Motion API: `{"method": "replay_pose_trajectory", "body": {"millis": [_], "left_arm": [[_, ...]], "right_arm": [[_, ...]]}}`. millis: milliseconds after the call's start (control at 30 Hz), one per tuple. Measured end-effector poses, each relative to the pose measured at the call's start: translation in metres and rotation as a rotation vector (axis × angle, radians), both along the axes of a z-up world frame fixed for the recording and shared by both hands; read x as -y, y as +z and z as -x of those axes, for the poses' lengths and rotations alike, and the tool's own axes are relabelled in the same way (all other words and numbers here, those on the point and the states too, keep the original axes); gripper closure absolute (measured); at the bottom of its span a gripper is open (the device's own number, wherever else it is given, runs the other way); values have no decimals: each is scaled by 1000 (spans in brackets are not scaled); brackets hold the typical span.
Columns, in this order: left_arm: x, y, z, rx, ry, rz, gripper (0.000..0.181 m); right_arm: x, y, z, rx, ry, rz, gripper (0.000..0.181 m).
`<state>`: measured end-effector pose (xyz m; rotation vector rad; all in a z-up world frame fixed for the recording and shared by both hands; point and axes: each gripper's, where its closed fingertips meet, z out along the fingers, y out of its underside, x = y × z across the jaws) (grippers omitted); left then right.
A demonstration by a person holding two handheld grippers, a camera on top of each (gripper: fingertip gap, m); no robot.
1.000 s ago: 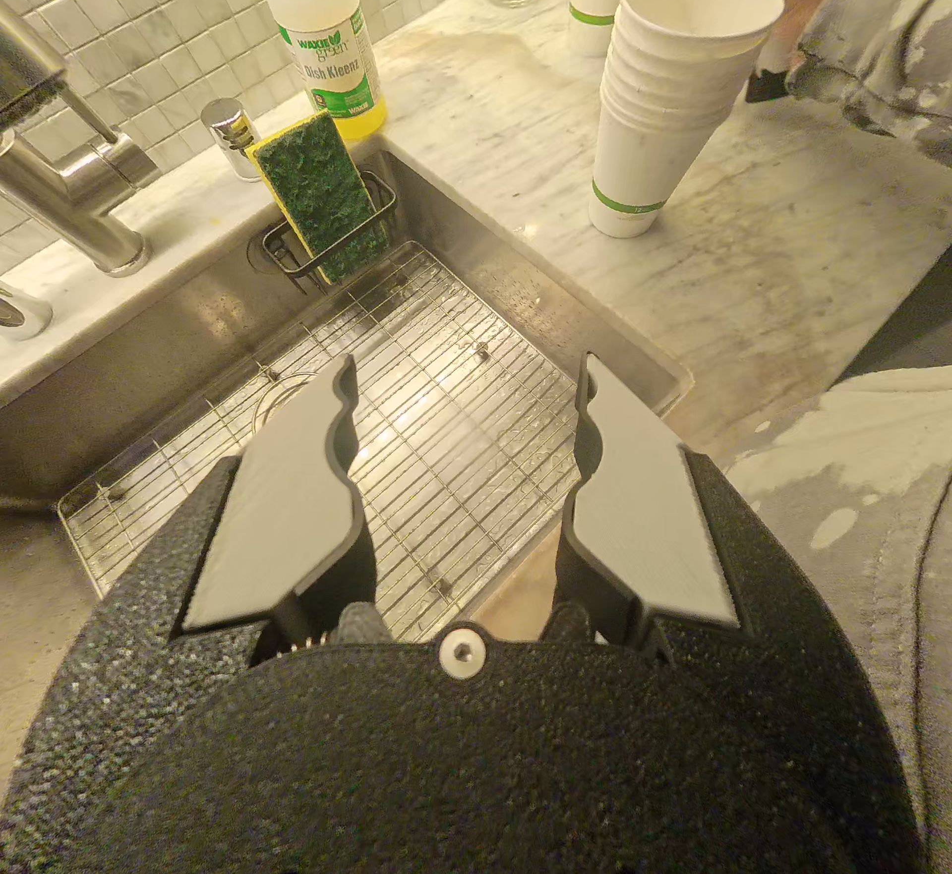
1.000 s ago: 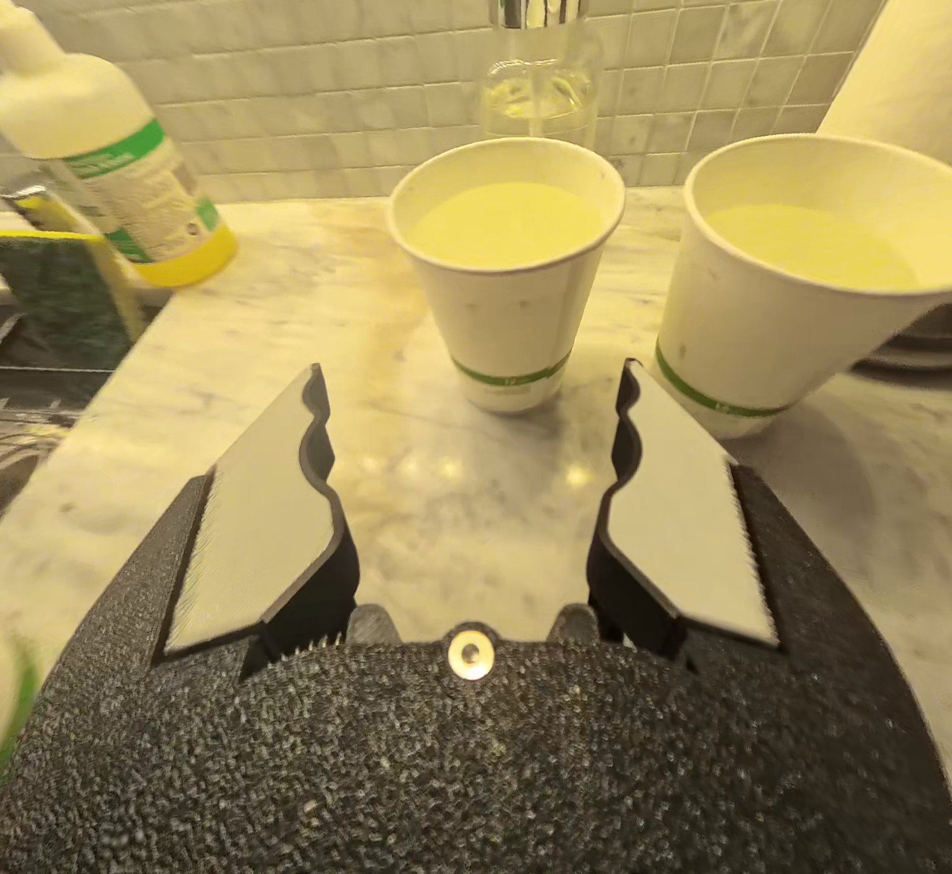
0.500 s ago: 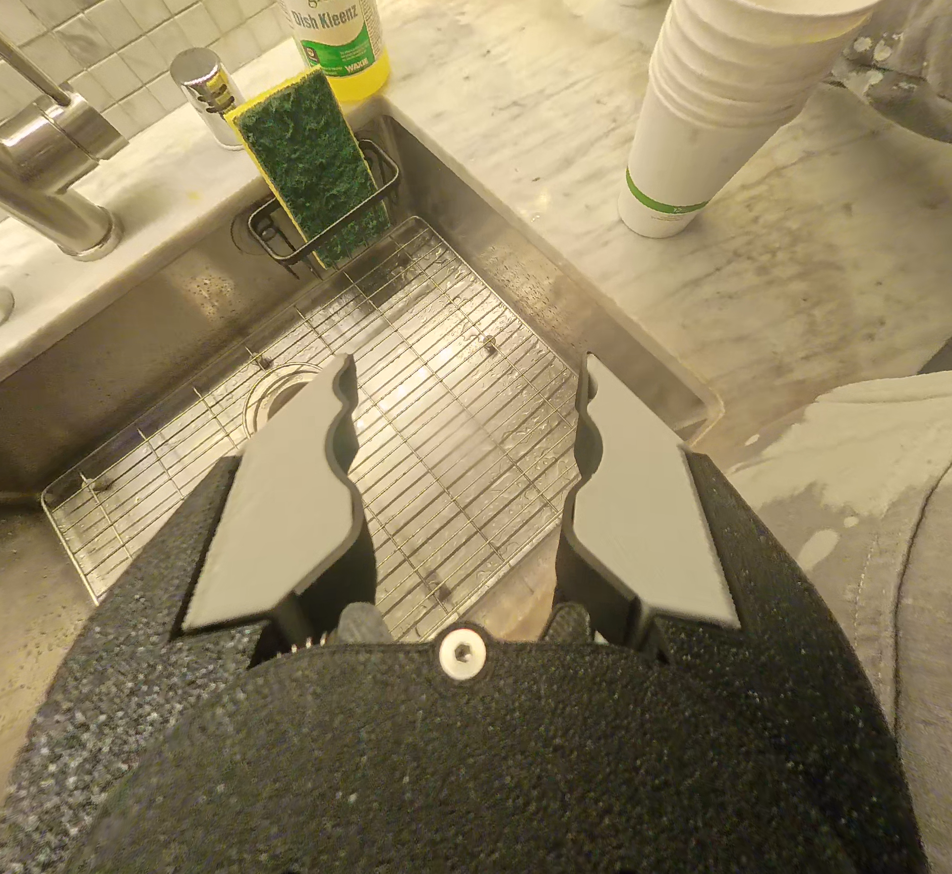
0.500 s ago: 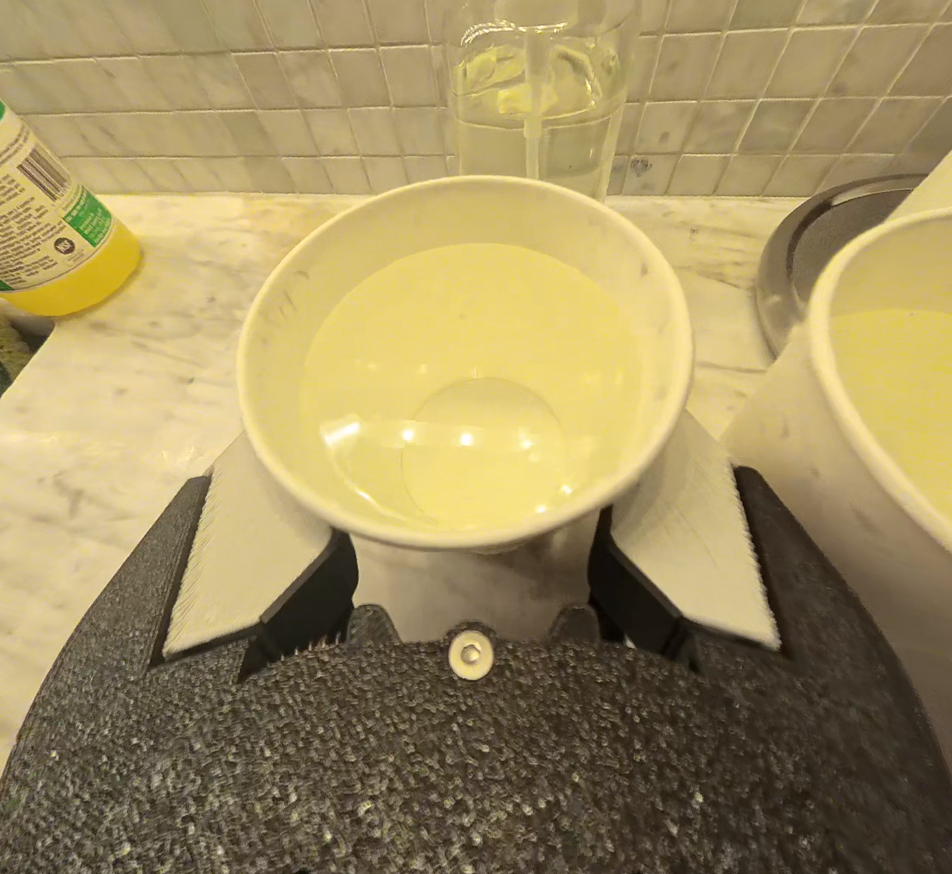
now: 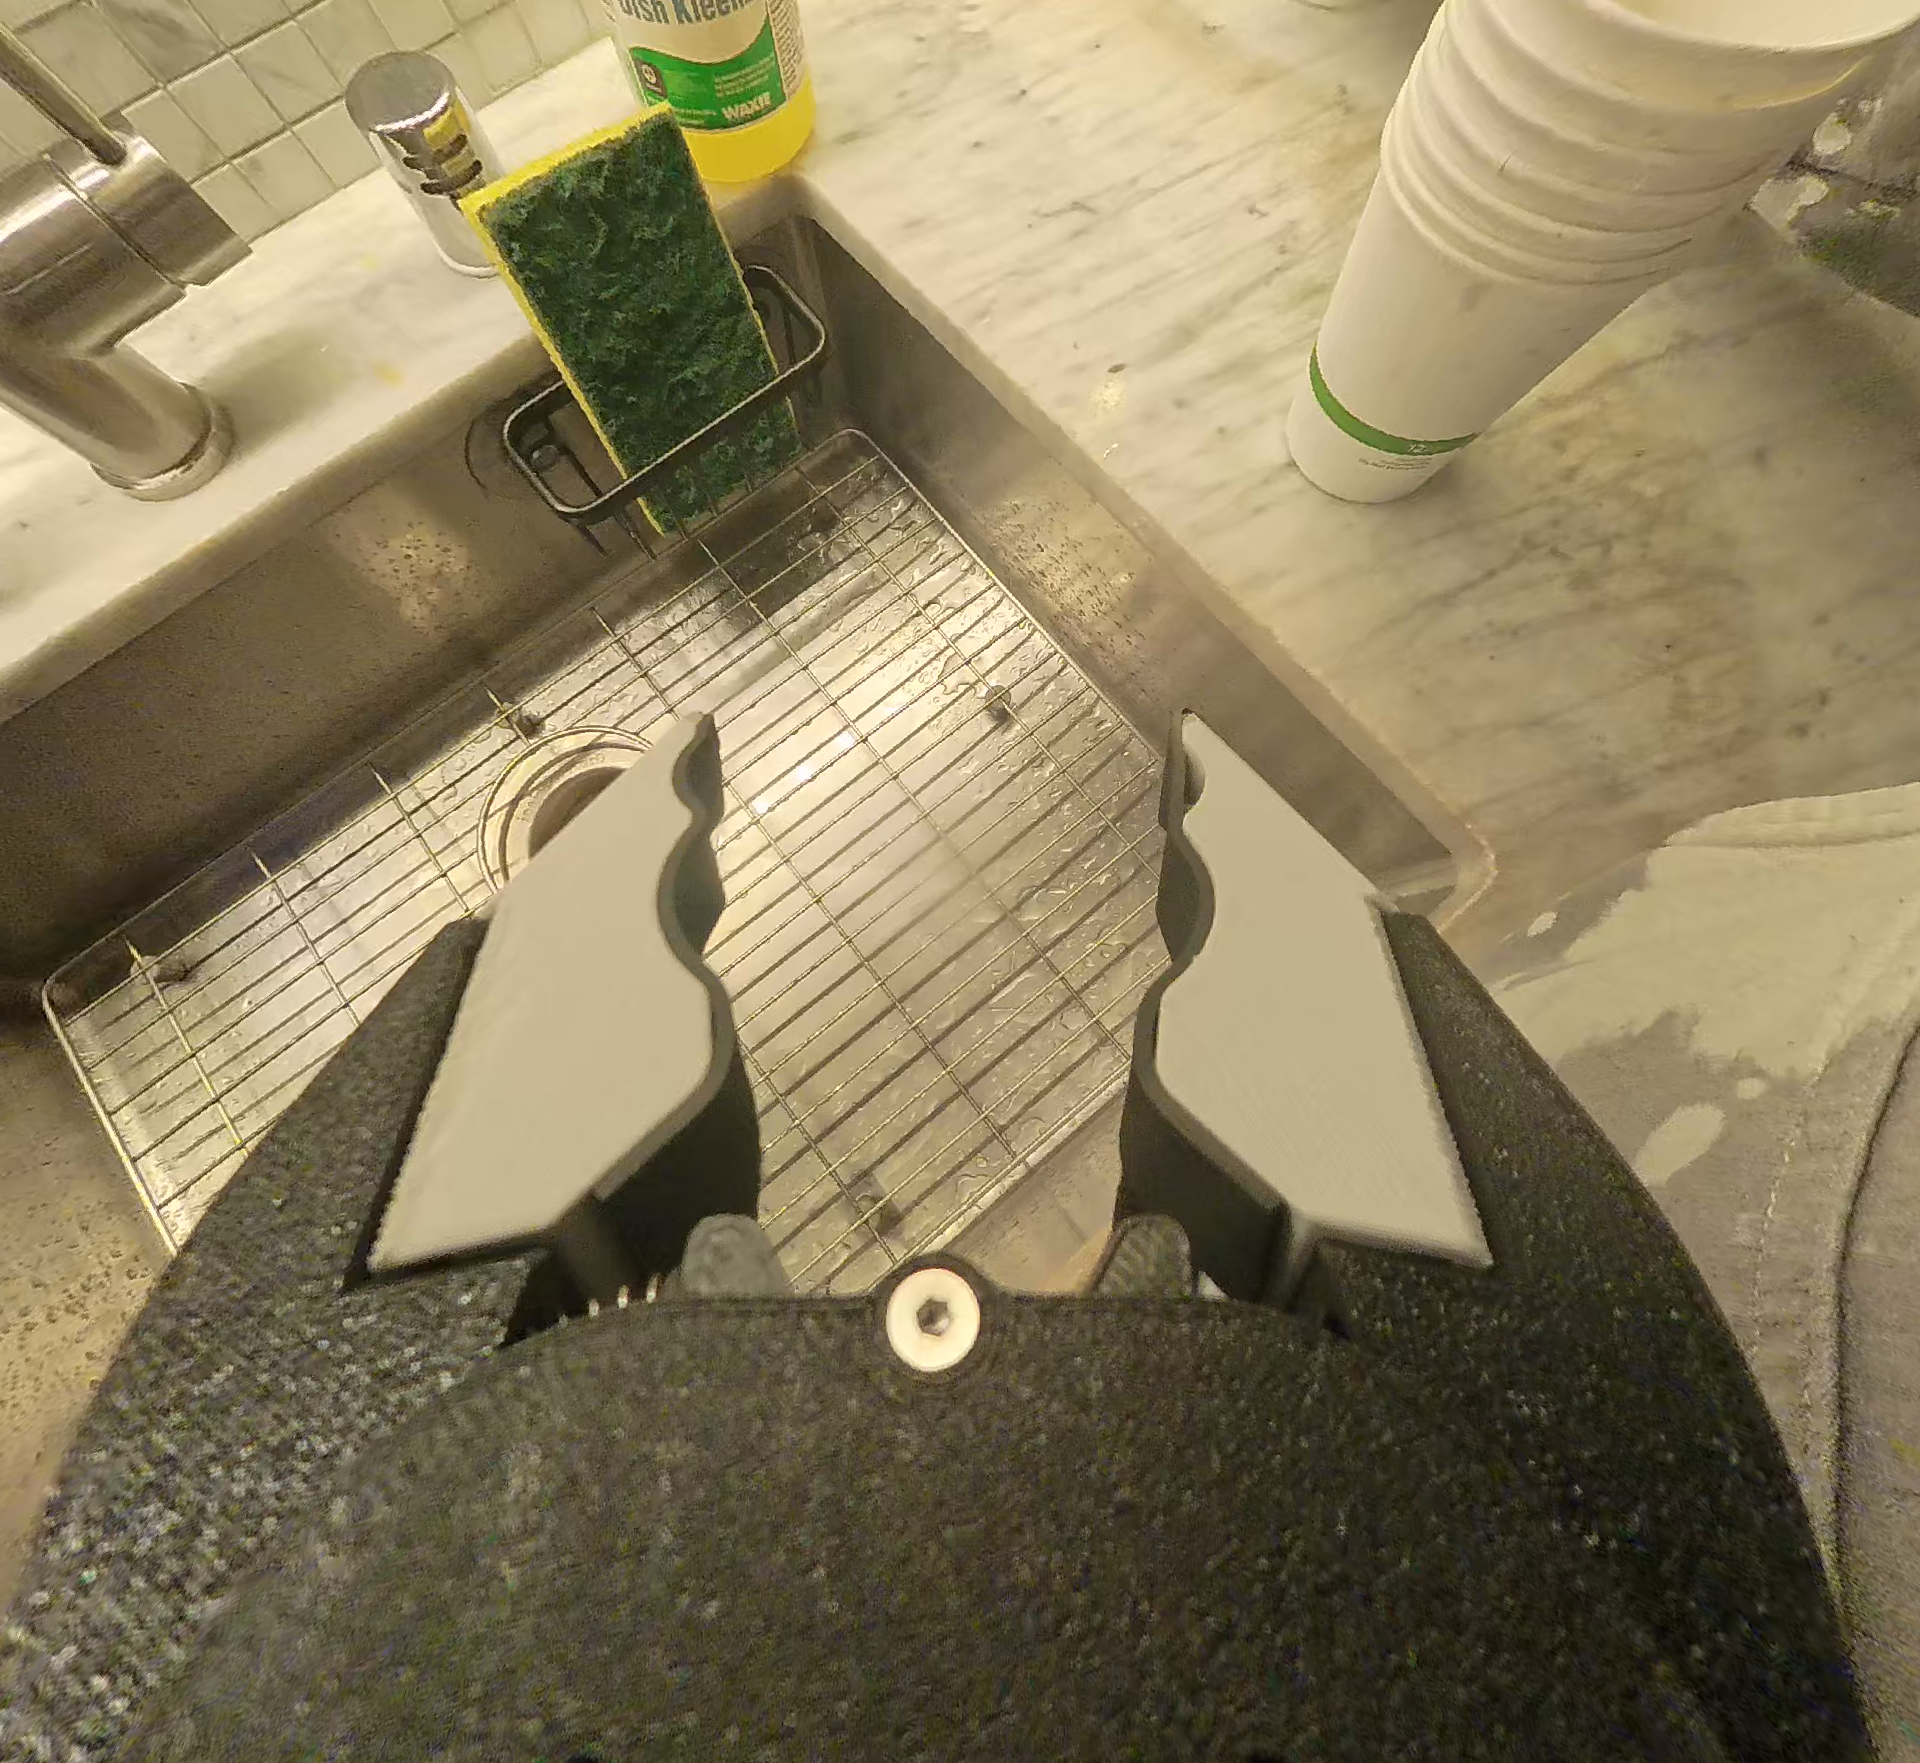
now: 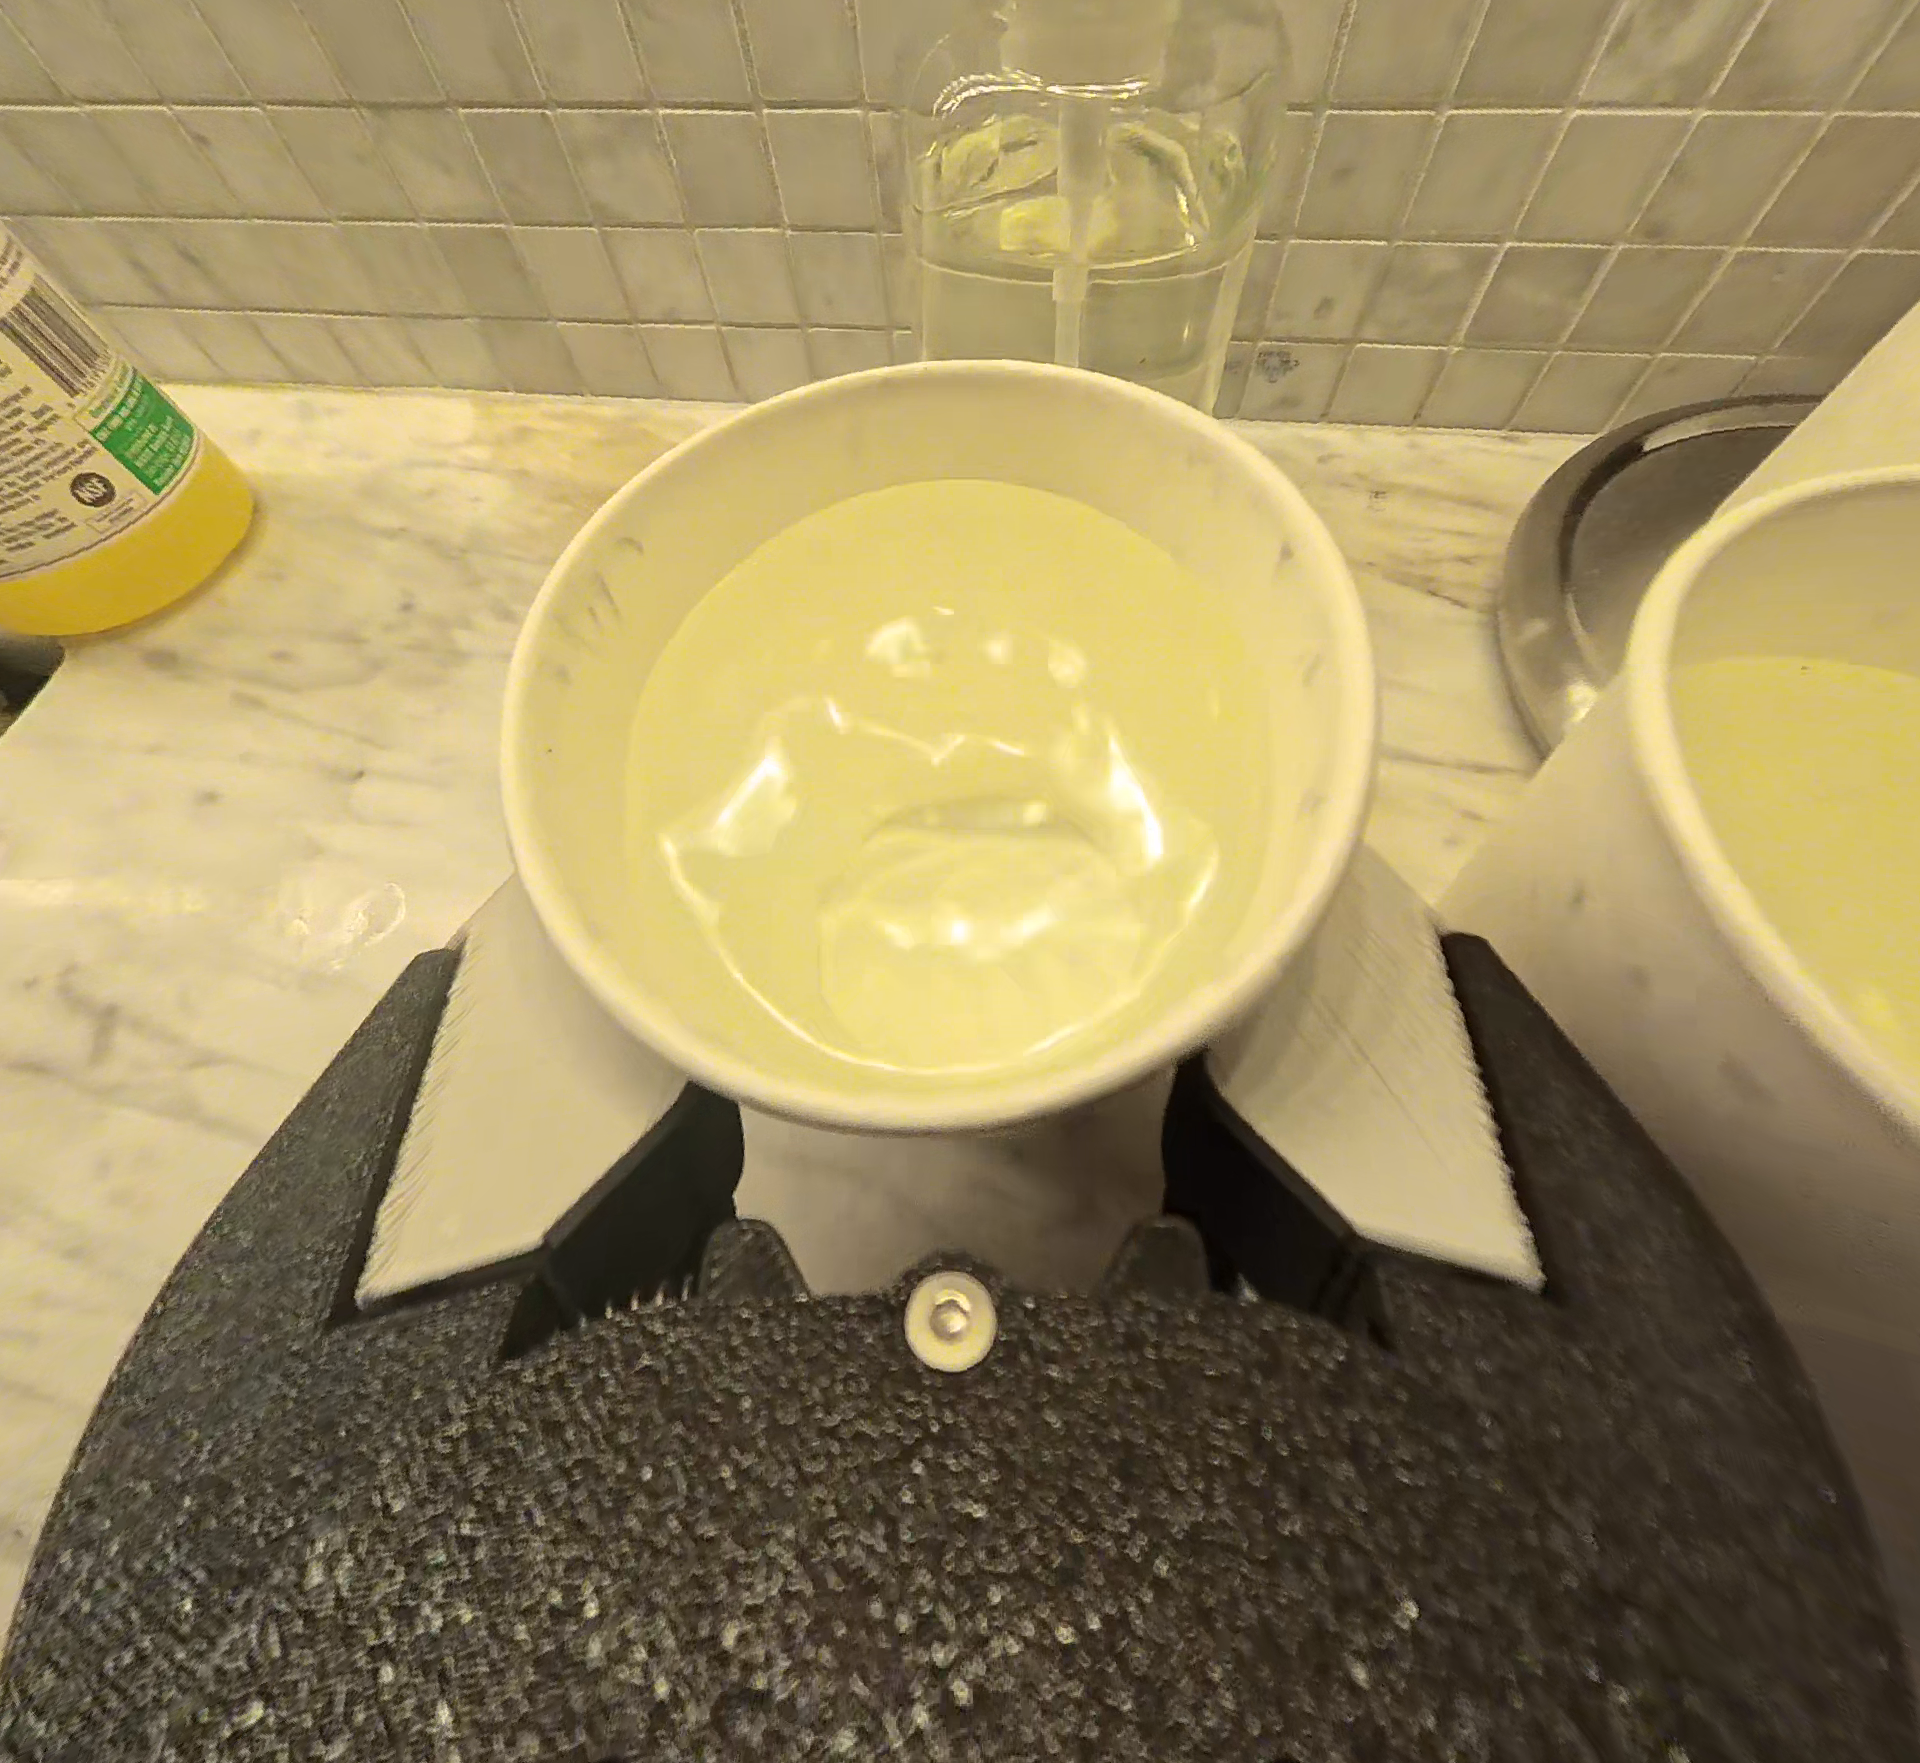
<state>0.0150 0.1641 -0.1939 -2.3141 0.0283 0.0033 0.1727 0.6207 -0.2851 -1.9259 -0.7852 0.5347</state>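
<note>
Left claw: the left claw [image 5: 940,747] is held above the sink [image 5: 260,622], its fingers spread wide with nothing between them; only the wire rack [image 5: 914,882] on the sink floor shows in the gap.
Right claw: the right claw [image 6: 945,934] is spread wide, with a paper cup [image 6: 935,757] set deep between its fingers. The fingertips are hidden under the cup's rim, so whether the pads press on the wall cannot be told.
Change: a second ago the cup stood well ahead of the right claw; the claw has since been brought forward until the cup fills the gap. The pale yellow liquid in it, flat before, is now rippled. The left claw has stayed spread over the sink.
Cup's place: on the marble tabletop [image 5: 1143,259], in front of a clear pump bottle [image 6: 1081,238] by the tiled wall.
Neighbours: a second paper cup [image 6: 1766,830] with the same liquid stands just beside it on the right; a dish soap bottle [image 6: 83,487] stands well apart on the left.
Around the sink: a green and yellow sponge [image 5: 634,311] is propped in a wire holder at the back corner, the faucet [image 5: 83,290] is further left, and a stack of paper cups [image 5: 1538,186] stands on the tabletop to the right.
</note>
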Motion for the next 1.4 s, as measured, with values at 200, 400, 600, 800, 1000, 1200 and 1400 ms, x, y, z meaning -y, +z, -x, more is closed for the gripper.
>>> {"method": "replay_pose_trajectory", "body": {"millis": [200, 400, 600, 800, 1000, 1200, 1400], "left_arm": [[-1, -2, 2, 0, -7, 3, 97], [-5, -2, 1, 1, -33, 3, 97], [-8, 3, -2, 11, -58, -39, 97], [1, 11, -9, 37, -90, -106, 97], [25, 21, -5, 55, -116, -178, 97], [65, 26, 22, 59, -109, -218, 97], [118, 31, 61, 53, -88, -244, 97]], "right_arm": [[8, 11, -7, -50, -17, -51, 85], [33, 28, -15, -123, 0, -74, 86], [75, 82, -24, -158, 82, -115, 87], [121, 156, -34, -113, 167, -139, 87], [176, 229, -27, -54, 251, -159, 87], [251, 270, 11, -34, 348, -155, 86], [333, 255, 67, -32, 428, -98, 87]]}}
